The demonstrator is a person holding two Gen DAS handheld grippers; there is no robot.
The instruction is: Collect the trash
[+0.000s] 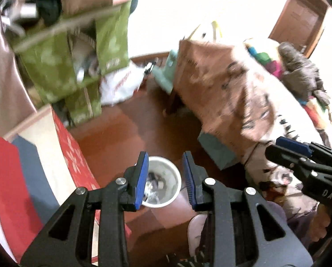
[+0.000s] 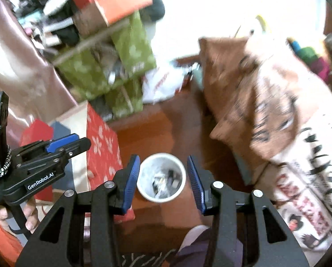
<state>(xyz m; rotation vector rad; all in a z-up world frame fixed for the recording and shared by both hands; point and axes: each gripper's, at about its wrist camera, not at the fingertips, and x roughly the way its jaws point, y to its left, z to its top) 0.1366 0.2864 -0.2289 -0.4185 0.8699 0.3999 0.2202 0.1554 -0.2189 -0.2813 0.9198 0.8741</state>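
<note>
A small white trash bin [image 1: 163, 181] stands on the reddish wood floor, with scraps of trash inside; it also shows in the right wrist view [image 2: 161, 177]. My left gripper [image 1: 165, 178] is open and empty, high above the bin, which shows between its blue pads. My right gripper [image 2: 163, 182] is open and empty, also above the bin. The right gripper shows at the right edge of the left wrist view [image 1: 303, 155], and the left gripper shows at the left of the right wrist view [image 2: 61, 146].
A bed with a patterned cover [image 1: 243, 93] fills the right side. A red snowflake bag [image 2: 101, 146] stands left of the bin. Green boxes [image 1: 77, 51] and a white plastic bag [image 2: 161, 84] are stacked behind. A foot in a slipper [image 1: 196, 231] is below.
</note>
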